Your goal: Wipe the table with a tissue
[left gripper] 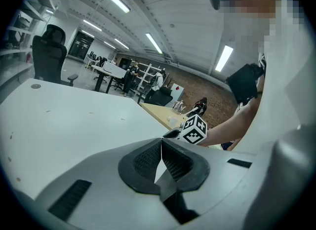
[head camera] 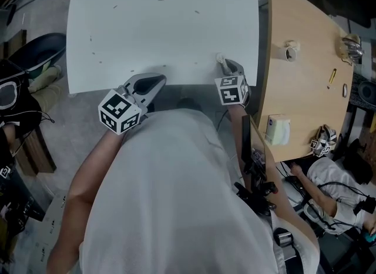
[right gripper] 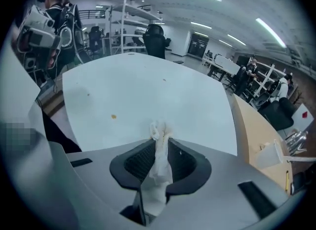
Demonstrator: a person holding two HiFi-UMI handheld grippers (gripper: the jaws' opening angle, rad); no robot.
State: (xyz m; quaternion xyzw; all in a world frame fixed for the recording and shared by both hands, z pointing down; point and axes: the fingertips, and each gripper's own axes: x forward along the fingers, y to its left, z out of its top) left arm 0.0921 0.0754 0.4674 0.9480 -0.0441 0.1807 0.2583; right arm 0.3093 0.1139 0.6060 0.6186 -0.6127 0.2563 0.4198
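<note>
Nearest the head camera, the person's white-shirted torso (head camera: 176, 196) fills the lower frame and covers most of both forearms. Both hands are hidden behind the marker cubes.

The left grey two-jaw gripper (head camera: 154, 82) sits at the near edge of the white rectangular table (head camera: 164, 26). In the left gripper view its jaws (left gripper: 160, 147) are closed tip to tip with nothing between them.

The right grey two-jaw gripper (head camera: 222, 61) is over the same near edge, further right. In the right gripper view its jaws (right gripper: 160, 145) are clamped on a crumpled white tissue (right gripper: 159, 160). A tuft of it projects past the tips, and its lower end runs down into the gripper's throat, out of sight. From the head view the tissue (head camera: 220, 59) is only a small pale tuft. Whether it touches the tabletop cannot be determined.

On the tabletop beyond lies a small orange crumb (right gripper: 113, 116), with scattered dark specks too small to identify.

Just beside the white table, to the right, stands a curved beige wooden table (head camera: 299, 90) carrying a pale tissue box (head camera: 277, 130). The other items on it are unclear.
</note>
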